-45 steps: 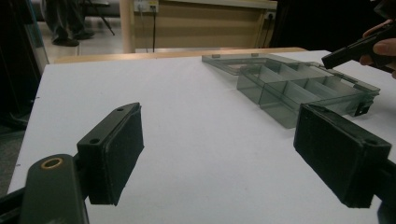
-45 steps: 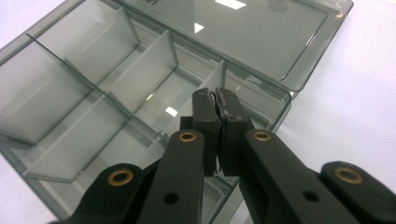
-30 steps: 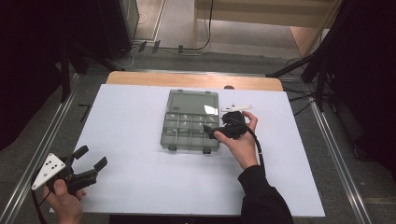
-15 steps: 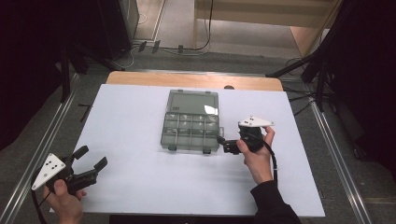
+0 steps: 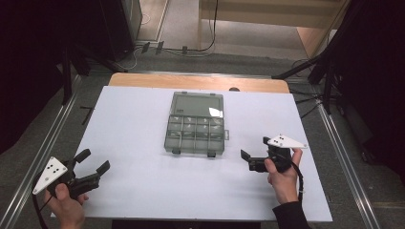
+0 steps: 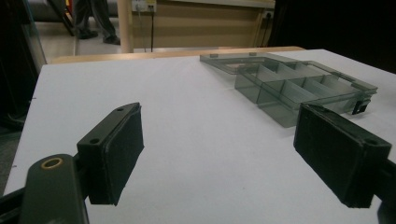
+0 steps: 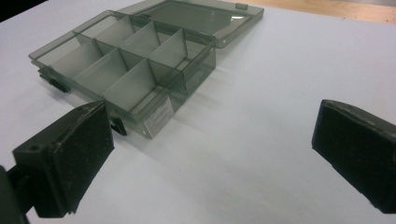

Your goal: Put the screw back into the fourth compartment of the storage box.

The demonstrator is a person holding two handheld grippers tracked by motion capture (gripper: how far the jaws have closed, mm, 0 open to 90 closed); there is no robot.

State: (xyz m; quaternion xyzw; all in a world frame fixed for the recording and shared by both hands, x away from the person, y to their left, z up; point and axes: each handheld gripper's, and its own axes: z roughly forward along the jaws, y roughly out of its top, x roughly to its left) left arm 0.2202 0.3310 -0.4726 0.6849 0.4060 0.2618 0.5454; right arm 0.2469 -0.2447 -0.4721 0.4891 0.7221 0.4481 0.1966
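Observation:
A smoky clear compartment box (image 5: 196,134) lies open in the middle of the white table (image 5: 133,124), its lid (image 5: 198,104) folded flat behind it. All its compartments look empty. My left gripper (image 5: 93,161) rests at the front left corner, open, far from the box. In the left gripper view its jaws (image 6: 219,158) stand wide apart, with the box (image 6: 299,88) ahead on the right. My right gripper (image 5: 248,161) is held just right of the box's front corner, open and holding nothing. In the right gripper view (image 7: 210,158) the box (image 7: 126,65) sits ahead on the left.
A wooden strip (image 5: 198,82) runs along the table's far edge. Metal rails (image 5: 344,157) flank both sides of the table. Dark stands and cables sit on the floor beyond the far edge. A person's legs (image 6: 95,21) show far off.
My right gripper has drawn back from the box's right front corner, moving right and toward the front edge. The left gripper and the box have stayed put.

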